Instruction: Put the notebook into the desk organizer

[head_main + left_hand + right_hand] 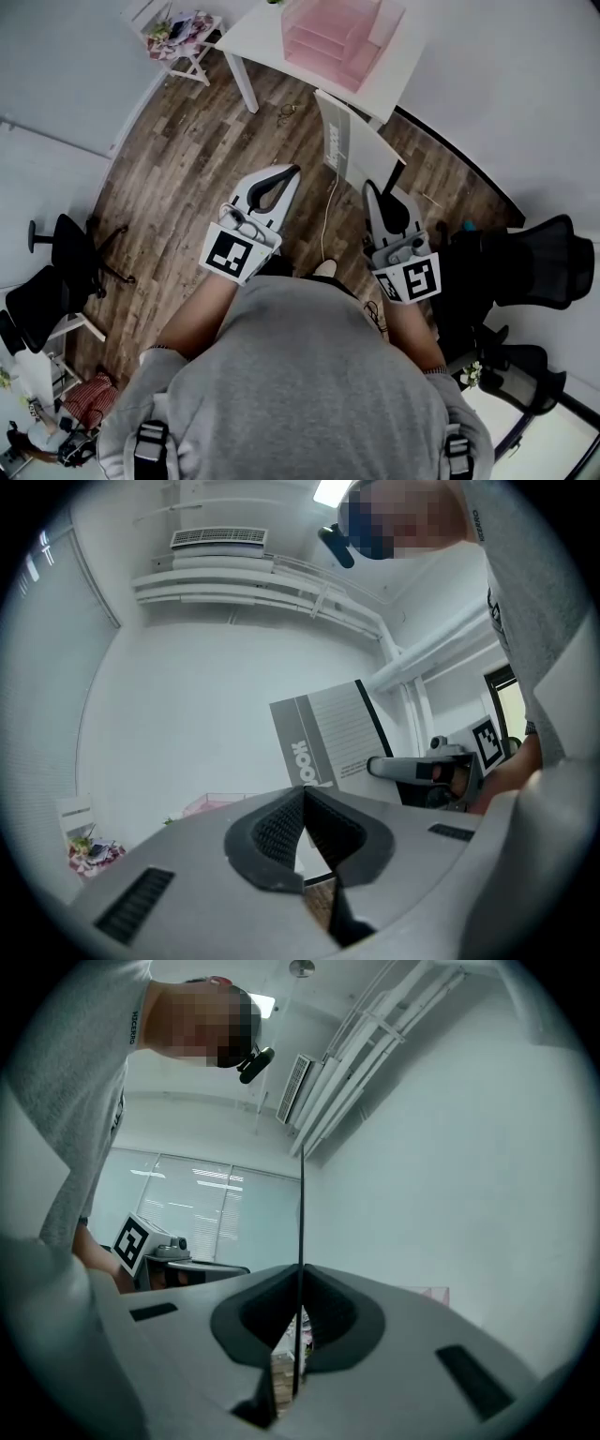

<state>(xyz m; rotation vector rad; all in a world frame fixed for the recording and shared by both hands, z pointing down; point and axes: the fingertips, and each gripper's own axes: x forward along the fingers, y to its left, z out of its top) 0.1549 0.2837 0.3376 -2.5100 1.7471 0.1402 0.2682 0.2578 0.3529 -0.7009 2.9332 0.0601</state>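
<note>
The notebook (352,141) is grey and white, held upright over the wooden floor. My right gripper (373,190) is shut on its lower edge. In the right gripper view the notebook (302,1213) shows edge-on as a thin dark line pinched between the pads. The left gripper view shows the notebook's (328,742) printed grey cover and the right gripper (373,766) on it. The pink desk organizer (333,33) stands on the white table (253,37) ahead. My left gripper (284,172) is shut and holds nothing, left of the notebook.
A small white stand with flowers (178,33) sits left of the table. Black office chairs stand at the left (56,262) and the right (534,262). A thin cable (328,206) lies on the wooden floor between the grippers.
</note>
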